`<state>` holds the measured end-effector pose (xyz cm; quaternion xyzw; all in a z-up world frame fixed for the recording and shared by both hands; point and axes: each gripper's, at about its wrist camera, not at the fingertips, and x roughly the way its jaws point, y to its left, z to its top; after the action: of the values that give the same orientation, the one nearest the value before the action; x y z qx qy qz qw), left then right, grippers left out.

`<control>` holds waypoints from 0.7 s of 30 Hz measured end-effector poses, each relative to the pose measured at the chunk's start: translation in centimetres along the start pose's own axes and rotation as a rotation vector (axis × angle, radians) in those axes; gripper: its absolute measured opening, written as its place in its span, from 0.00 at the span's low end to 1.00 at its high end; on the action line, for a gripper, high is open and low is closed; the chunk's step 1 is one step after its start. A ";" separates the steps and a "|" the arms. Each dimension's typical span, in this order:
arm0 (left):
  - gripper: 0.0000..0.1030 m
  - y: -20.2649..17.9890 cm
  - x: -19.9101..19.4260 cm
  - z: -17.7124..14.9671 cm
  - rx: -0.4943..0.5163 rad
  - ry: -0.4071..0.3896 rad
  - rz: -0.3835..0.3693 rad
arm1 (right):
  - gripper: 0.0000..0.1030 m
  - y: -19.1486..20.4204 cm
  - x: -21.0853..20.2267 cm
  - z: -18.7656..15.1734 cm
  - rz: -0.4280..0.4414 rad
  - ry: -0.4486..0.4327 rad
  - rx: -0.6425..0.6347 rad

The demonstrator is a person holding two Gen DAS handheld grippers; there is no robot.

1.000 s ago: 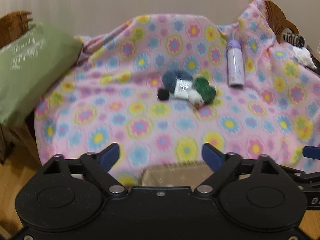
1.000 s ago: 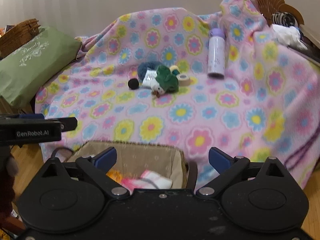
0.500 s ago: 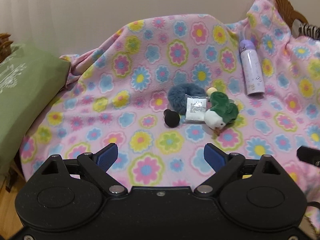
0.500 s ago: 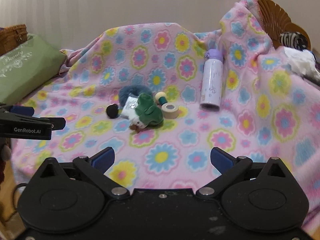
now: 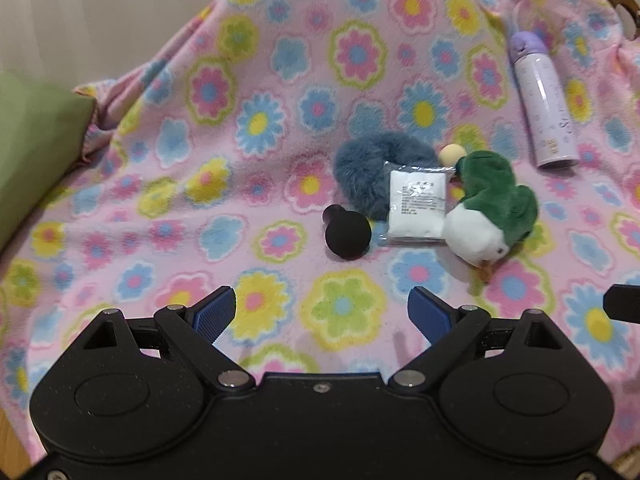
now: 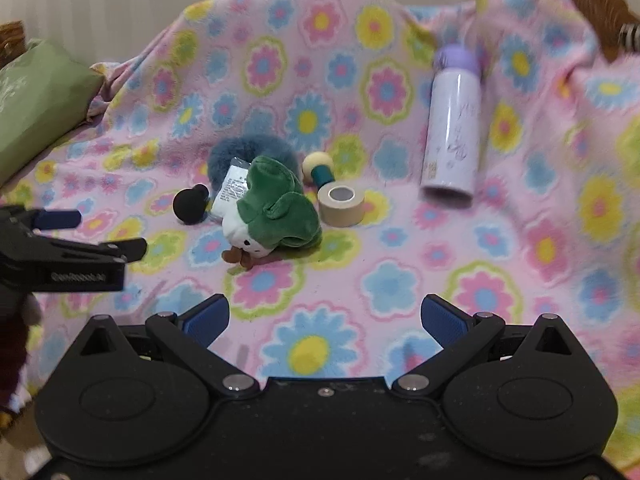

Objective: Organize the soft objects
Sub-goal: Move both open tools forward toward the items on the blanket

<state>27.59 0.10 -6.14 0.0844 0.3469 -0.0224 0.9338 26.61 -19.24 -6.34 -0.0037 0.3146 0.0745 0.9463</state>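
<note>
Main risk was the clutter: the green plush (image 5: 496,204) lay touching the sealed white packet (image 5: 418,204), which leaned on the blue fur ring (image 5: 372,168), with the black sponge puff (image 5: 347,234) just beside it at the pile's 8 o'clock, so a wide-open grab at any one of them could have dragged or pinched a neighbour. The slick packet would likely have slid off the fur if nudged. Hard items sat in the same cluster: the tape roll (image 6: 342,204) touched the plush at its 3 o'clock and the cream-and-teal wooden peg (image 6: 320,170) lay at the plush's 1 o'clock, easy to scoop by mistake. The lilac bottle (image 6: 454,128) lay well apart at 2 o'clock on the sloped flower blanket (image 5: 200,160) and could have rolled if the fabric got tugged. Both grippers converging on one pile also risked a clash; the left gripper (image 6: 92,236) already showed at 9 o'clock in the right wrist view. Left gripper jaws stood wide apart with nothing between them, right gripper (image 6: 324,318) the same. The plush looked like a squashy green body with a white face and orange feet, lying on its side at the blanket's centre, face toward the cameras. Green cushion (image 6: 36,100) sat at 10 o'clock
</note>
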 end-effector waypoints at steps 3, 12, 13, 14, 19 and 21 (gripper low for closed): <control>0.88 -0.1 1.3 0.5 0.009 -0.006 -0.003 | 1.00 -0.1 1.0 1.1 0.030 0.030 -0.026; 0.88 -0.4 5.0 1.6 0.009 -0.005 -0.007 | 0.99 -0.7 3.1 2.6 -0.033 0.019 -0.153; 0.88 -0.4 5.4 1.6 0.005 -0.001 -0.006 | 0.99 -0.9 3.5 2.7 -0.042 0.024 -0.142; 0.88 -0.3 5.7 1.7 0.004 0.003 -0.005 | 0.99 -1.2 4.0 2.7 -0.051 0.027 -0.128; 0.88 0.1 7.0 1.9 -0.005 0.020 0.000 | 0.99 -2.0 6.1 2.7 -0.083 0.033 -0.092; 0.88 0.3 7.4 2.0 -0.011 0.025 0.007 | 0.99 -1.9 6.6 2.7 -0.103 0.013 -0.108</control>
<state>34.47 0.17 -9.43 0.0806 0.3584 -0.0161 0.9299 33.68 -20.01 -8.19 -0.0716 0.3157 0.0428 0.9452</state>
